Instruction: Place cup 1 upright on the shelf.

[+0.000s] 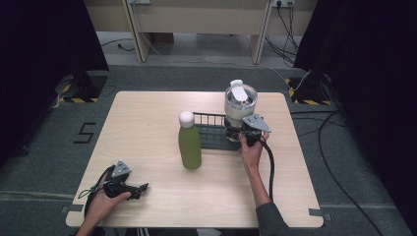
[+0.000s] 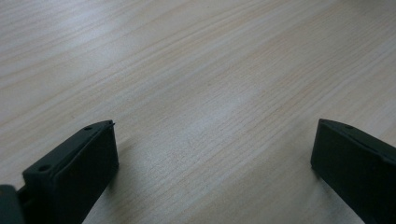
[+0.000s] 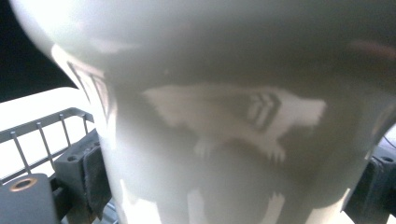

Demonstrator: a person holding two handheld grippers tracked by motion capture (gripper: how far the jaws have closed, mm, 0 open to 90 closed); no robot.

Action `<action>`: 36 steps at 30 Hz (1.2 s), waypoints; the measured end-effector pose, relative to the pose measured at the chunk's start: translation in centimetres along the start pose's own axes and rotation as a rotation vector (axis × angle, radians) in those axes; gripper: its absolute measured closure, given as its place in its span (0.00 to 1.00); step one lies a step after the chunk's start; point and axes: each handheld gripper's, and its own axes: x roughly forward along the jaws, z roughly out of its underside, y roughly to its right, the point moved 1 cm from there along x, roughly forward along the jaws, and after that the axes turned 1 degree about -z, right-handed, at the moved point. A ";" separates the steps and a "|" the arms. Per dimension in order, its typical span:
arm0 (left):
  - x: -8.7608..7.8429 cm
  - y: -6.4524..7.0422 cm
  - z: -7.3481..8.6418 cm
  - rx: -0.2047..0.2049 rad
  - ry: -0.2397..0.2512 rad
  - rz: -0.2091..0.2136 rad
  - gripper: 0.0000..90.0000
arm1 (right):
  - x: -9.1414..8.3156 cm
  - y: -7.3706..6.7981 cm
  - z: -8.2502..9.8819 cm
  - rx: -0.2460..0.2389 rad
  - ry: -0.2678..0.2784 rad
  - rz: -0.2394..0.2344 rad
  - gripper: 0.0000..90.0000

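Left tongs [image 1: 144, 187] are idling at the near-left of the desk [image 1: 147, 123], lying low on the wood, jaws standing wide apart with nothing between them, just bare grain in the left gripper view. Green bottle [image 1: 190, 141] is standing upright mid-desk, untouched, just in front of the dark wire rack [image 1: 209, 119]. Right tongs [image 1: 244, 133] are working farther back: they're clamping the white lidded tumbler [image 1: 240, 104] low on its body, a pad pressing each side in the right gripper view, jaws about half open around it. The tumbler is sitting at the rack's right end; whether its base is resting in the rack or hanging just above, I can't tell from this angle. Looks like the placing or lifting step; next move needs a straight vertical path, keeping the rack rails clear and the grip firm.
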 end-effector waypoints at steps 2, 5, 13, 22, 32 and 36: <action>0.0 0.0 0.0 0.001 0.000 0.000 0.00 | 0.0 -0.1 0.1 -0.001 0.003 0.000 0.10; 0.0 0.0 0.0 0.001 -0.001 0.000 0.00 | -0.1 -0.1 0.0 -0.004 0.003 0.006 0.10; 0.0 0.0 0.0 0.000 0.001 0.000 0.00 | -0.3 -0.1 -0.3 -0.053 -0.004 0.017 0.09; 0.0 0.0 0.0 0.000 0.000 0.000 0.00 | -0.6 -0.1 -0.5 -0.036 -0.020 0.018 0.09; 0.0 0.0 0.0 -0.001 0.002 0.000 0.00 | -1.2 0.0 -0.7 0.042 -0.014 -0.005 0.10; 0.0 0.0 0.0 -0.001 0.002 0.000 0.00 | -1.3 0.0 -0.6 0.011 -0.022 -0.003 0.10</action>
